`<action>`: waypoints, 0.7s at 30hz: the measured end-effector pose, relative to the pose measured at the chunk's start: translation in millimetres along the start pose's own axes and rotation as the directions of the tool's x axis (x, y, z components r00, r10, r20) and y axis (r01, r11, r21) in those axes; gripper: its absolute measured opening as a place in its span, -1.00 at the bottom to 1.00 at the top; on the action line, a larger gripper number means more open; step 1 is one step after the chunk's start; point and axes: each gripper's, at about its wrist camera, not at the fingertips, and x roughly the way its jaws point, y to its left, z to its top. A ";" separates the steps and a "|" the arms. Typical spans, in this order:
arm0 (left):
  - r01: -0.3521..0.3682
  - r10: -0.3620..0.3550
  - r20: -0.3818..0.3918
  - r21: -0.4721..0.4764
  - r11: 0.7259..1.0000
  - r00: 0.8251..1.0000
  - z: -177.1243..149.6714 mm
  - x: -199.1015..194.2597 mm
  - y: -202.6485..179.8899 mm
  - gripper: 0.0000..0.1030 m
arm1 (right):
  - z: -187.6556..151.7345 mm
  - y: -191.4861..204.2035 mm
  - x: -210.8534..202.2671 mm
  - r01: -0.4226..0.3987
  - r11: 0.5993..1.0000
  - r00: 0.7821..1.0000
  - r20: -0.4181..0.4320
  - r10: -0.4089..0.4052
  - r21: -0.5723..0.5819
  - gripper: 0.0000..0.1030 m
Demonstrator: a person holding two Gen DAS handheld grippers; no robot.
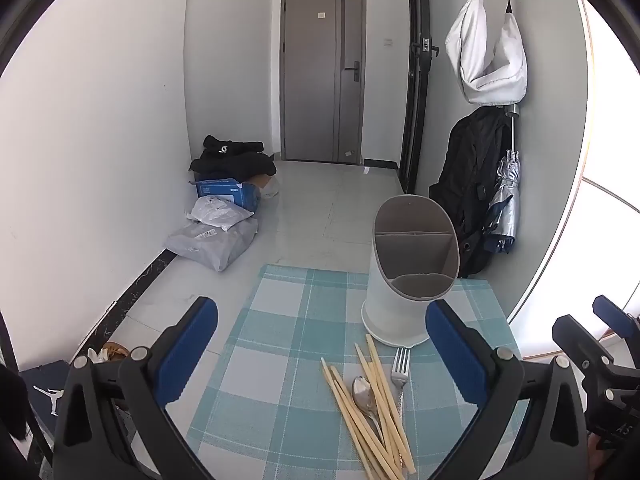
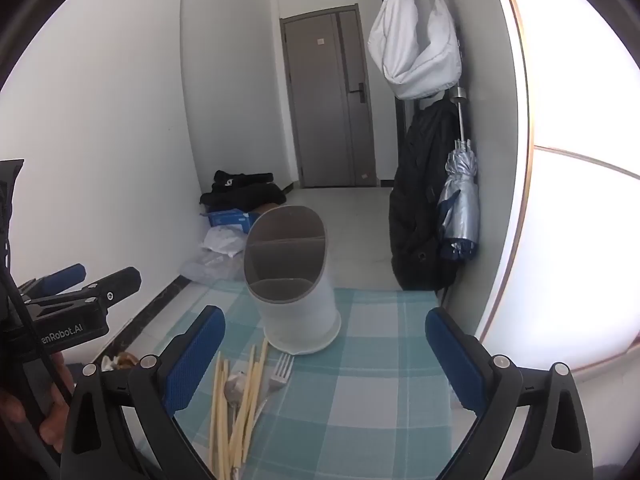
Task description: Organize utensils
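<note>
White walls (image 1: 100, 140), pale tiled floor (image 1: 320, 200), grey door (image 1: 322, 76) beyond.

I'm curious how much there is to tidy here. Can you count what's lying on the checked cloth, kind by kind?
Chopsticks: at least 4 (they overlap, so the exact count is unclear)
Spoon: 1
Fork: 1
Utensil holder: 1
Total: at least 7
</note>
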 end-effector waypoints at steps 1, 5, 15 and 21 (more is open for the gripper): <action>-0.003 0.003 0.001 -0.005 1.000 1.000 -0.5 0.5 0.3 0.98 | -0.4 0.0 -0.1 0.000 1.000 1.000 0.001 0.000 0.001 0.96; -0.009 0.009 0.003 -0.004 1.000 1.000 -0.5 0.5 0.4 0.98 | -0.4 1.8 -0.9 0.000 1.000 1.000 0.004 0.000 -0.001 0.96; -0.014 0.014 -0.004 -0.002 1.000 1.000 0.8 3.2 0.4 0.98 | 1.7 0.4 -0.1 -0.009 1.000 1.000 0.007 0.009 0.010 0.96; -0.015 0.015 0.000 -0.003 1.000 1.000 0.9 2.7 0.0 0.98 | 2.7 -0.3 -0.3 -0.007 1.000 1.000 0.009 0.007 0.009 0.96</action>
